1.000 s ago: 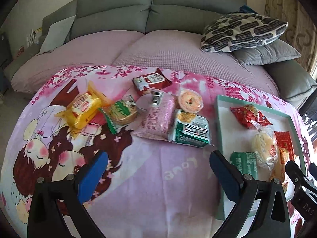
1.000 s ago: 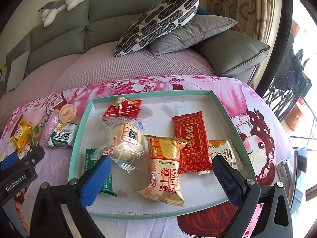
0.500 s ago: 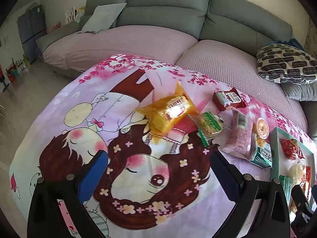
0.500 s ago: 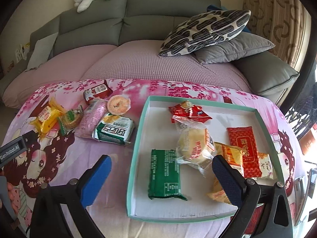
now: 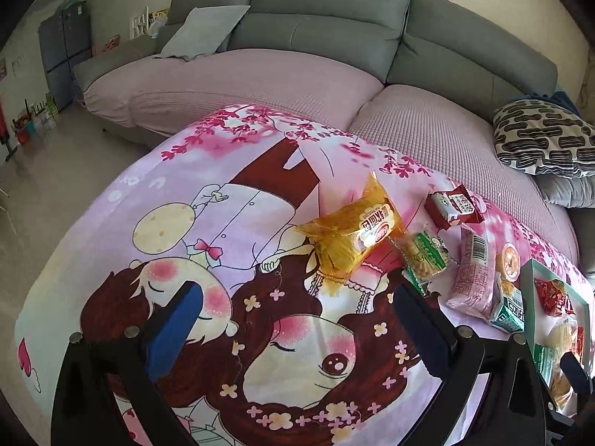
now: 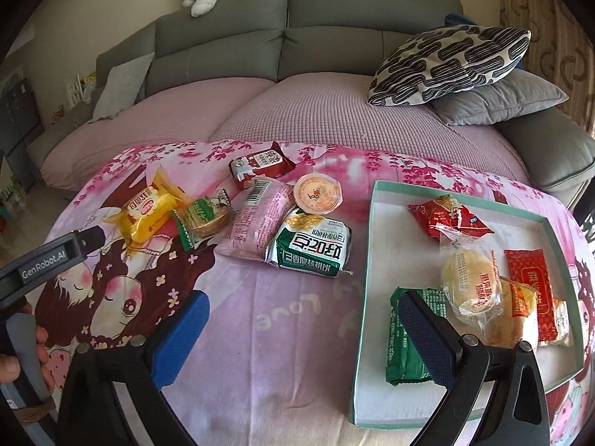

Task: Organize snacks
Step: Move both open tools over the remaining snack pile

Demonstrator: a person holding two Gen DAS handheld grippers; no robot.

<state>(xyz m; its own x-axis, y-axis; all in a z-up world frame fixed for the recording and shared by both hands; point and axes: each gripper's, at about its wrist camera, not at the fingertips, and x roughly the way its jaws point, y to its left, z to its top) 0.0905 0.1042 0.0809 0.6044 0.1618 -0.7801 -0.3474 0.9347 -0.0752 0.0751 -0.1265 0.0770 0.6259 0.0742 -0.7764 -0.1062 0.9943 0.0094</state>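
The teal-rimmed tray (image 6: 373, 252) is sitting on the cartoon blanket (image 6: 282, 319), collecting sorted packets, while six snacks are waiting in a cluster just left of the tray. The left gripper (image 5: 297, 319) is hovering wide open and empty, seemingly lining up on the yellow bread packet (image 5: 353, 238), farthest from the tray. The right gripper (image 6: 305, 330), also spread and empty, is hanging over the tray's left edge.

Ahead of the right gripper (image 6: 301, 338), a cloth-covered table (image 6: 282, 334) stands before a sofa (image 6: 297, 55). A tray (image 6: 375, 223) lies ahead to its right, holding several snack packets (image 6: 470, 286). Ahead to its left, six loose snacks (image 6: 310, 249) lie clustered on the cloth. The left gripper (image 5: 297, 319) hangs left of that cluster.
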